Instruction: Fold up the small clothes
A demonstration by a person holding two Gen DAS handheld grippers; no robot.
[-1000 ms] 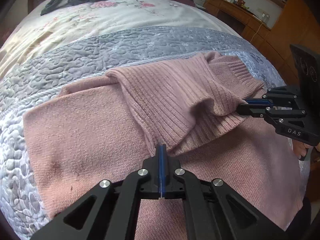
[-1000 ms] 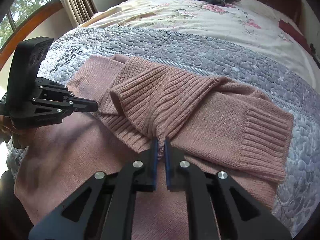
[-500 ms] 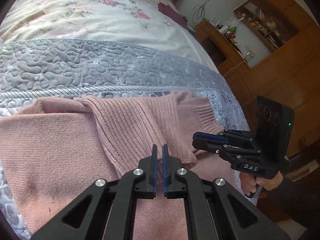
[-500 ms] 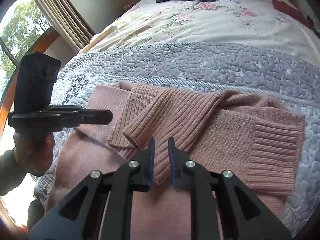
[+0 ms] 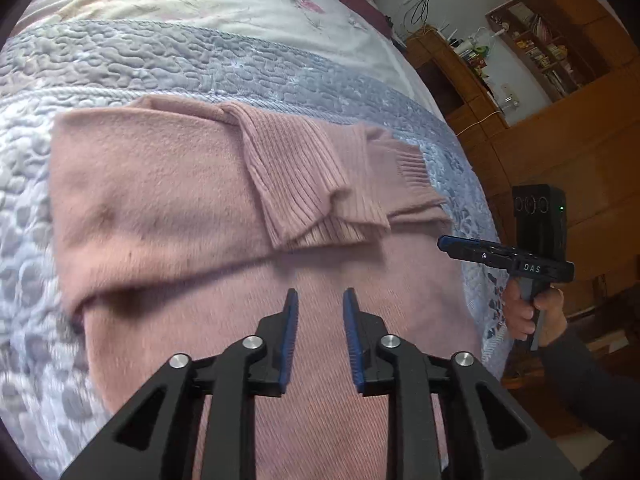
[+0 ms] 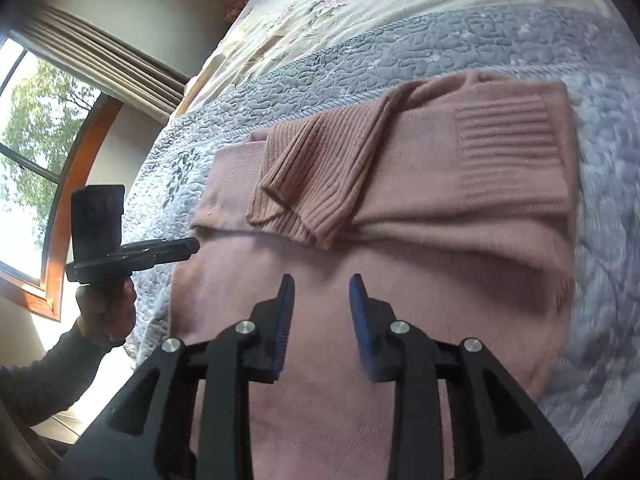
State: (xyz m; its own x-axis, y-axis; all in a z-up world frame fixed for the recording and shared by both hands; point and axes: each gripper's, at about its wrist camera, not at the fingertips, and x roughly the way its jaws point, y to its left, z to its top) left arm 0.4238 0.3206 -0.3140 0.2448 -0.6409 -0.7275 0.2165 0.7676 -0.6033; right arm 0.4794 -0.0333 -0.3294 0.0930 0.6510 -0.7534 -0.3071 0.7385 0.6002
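Bright window [image 6: 24,148] daylight, fisheye-warped edges, slight motion blur

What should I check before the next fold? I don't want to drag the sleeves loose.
1. Left hand-held gripper open and empty: ok.
2. Right hand-held gripper open and empty: ok.
3. Sleeves folded across the sweater: ok.
4. Sweater lying smooth: not ok, a ridge crosses the body.
5. Sweater fully on the bed: cannot tell, near hem hidden.
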